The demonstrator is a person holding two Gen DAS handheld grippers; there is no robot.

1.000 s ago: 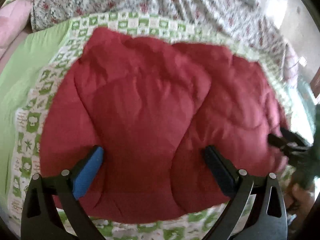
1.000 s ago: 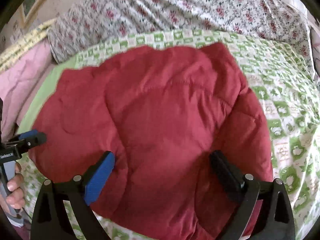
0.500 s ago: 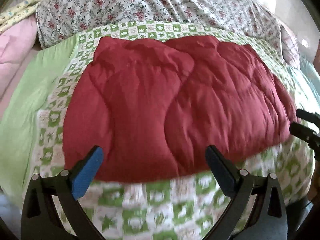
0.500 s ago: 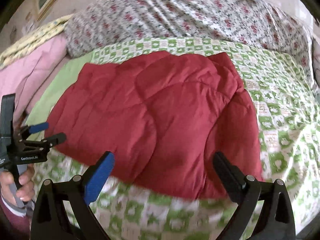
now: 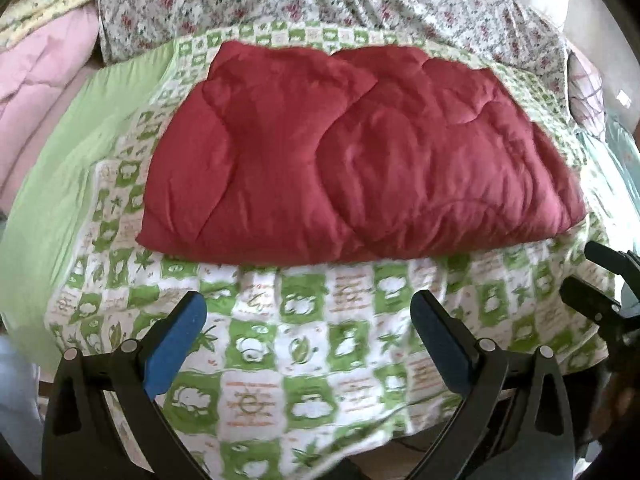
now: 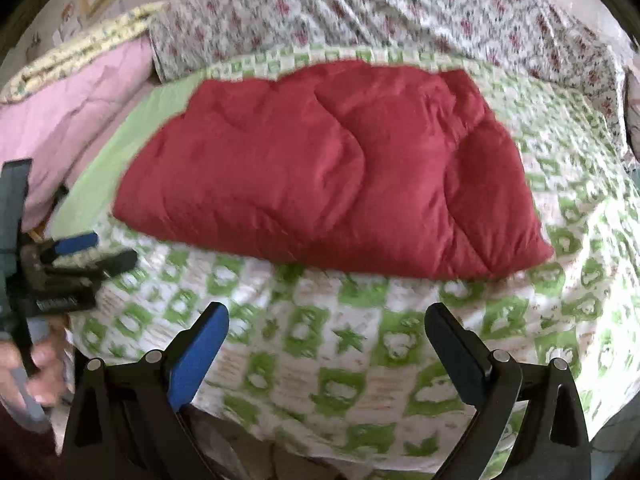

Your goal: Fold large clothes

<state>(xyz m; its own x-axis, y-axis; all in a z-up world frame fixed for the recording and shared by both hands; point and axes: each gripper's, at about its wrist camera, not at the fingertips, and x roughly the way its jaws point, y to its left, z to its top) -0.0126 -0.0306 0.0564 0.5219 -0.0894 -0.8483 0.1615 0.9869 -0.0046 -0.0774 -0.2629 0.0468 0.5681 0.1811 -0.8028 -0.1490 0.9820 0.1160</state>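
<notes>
A red quilted padded garment [image 5: 352, 160] [image 6: 332, 176] lies folded in a flat bundle on the green-and-white checked bedsheet [image 5: 304, 360] [image 6: 340, 360]. My left gripper [image 5: 308, 300] hangs open over the sheet, short of the garment's near edge, with nothing between its fingers. My right gripper [image 6: 327, 312] is also open and empty, over the sheet in front of the garment. The right gripper [image 5: 596, 276] shows at the right edge of the left wrist view. In the right wrist view the left gripper [image 6: 100, 253] shows at the left, held by a hand [image 6: 40, 364].
A floral quilt [image 5: 360, 0] is heaped along the back of the bed. A pink quilt [image 5: 40, 80] lies at the far left beside a plain green sheet [image 5: 80, 140]. The bed's near edge drops away just below the grippers.
Both grippers have drawn back from over the red garment towards the bed's near edge. The garment has stayed folded on the sheet, and both grippers have stayed open.
</notes>
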